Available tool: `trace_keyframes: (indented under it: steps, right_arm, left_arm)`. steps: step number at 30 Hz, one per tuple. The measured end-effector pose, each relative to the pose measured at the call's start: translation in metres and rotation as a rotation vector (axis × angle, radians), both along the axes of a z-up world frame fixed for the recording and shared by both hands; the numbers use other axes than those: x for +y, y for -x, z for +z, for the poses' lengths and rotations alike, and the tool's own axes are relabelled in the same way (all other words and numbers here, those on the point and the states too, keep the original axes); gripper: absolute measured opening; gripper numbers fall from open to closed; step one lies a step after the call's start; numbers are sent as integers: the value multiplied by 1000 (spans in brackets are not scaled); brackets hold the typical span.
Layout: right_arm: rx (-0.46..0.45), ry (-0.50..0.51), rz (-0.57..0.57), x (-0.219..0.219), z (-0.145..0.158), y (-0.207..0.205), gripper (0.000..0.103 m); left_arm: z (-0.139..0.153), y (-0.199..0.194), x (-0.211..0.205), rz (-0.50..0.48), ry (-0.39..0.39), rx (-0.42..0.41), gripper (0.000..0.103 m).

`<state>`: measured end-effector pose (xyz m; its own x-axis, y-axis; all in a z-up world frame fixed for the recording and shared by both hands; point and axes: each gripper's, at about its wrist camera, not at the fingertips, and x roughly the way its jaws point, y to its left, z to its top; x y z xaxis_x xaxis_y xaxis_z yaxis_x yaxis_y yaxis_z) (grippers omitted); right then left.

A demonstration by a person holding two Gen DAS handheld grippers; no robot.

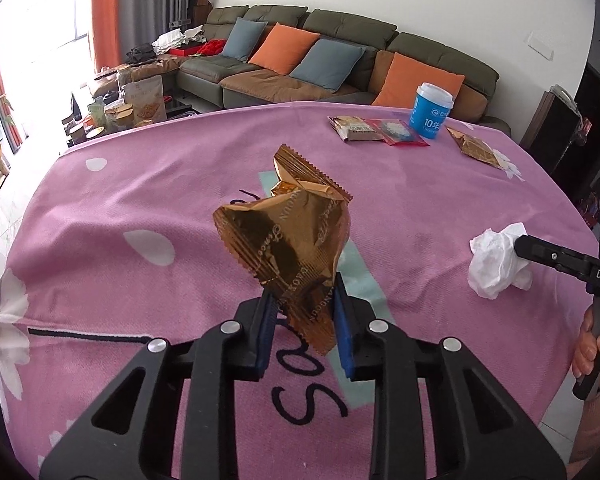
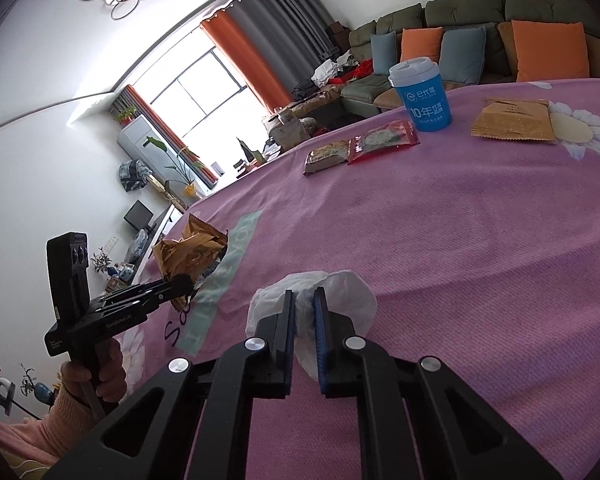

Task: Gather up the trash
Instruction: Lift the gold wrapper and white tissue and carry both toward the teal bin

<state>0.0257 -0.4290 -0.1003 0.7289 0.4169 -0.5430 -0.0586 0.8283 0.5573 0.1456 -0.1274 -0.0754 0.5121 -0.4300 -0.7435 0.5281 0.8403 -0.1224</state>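
Note:
A crinkled gold snack wrapper (image 1: 288, 236) stands up from my left gripper (image 1: 304, 300), whose blue pads are shut on its lower end, lifted a little off the pink tablecloth (image 1: 140, 184). The same gold wrapper (image 2: 188, 254) and left gripper (image 2: 182, 282) show at the left of the right wrist view. My right gripper (image 2: 304, 300) is shut on a crumpled white tissue (image 2: 348, 292) lying on the cloth. In the left wrist view that tissue (image 1: 496, 260) sits at the right, pinched by the right gripper (image 1: 520, 246).
At the far side of the table stand a blue cup with a white lid (image 1: 432, 110), a brown snack packet (image 1: 352, 128), a red packet (image 1: 400, 132) and another gold wrapper (image 1: 474, 148). A sofa with orange and blue cushions (image 1: 332, 60) lies beyond the table.

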Motion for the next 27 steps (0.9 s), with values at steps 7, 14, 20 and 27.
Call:
trace_keyframes:
  steps: [7, 14, 20, 27]
  right_arm:
    - [-25, -28, 26, 10, 7, -4, 8]
    - [-47, -55, 66, 24, 13, -10, 8]
    - [-57, -67, 111, 42, 15, -17, 8]
    - [-63, -96, 156, 59, 16, -26, 8]
  left_arm:
    - [8, 21, 30, 10, 46, -4, 26]
    - [13, 42, 54, 28, 63, -20, 26]
    - [16, 57, 72, 35, 71, -31, 26]
    - [15, 69, 93, 60, 94, -26, 26]
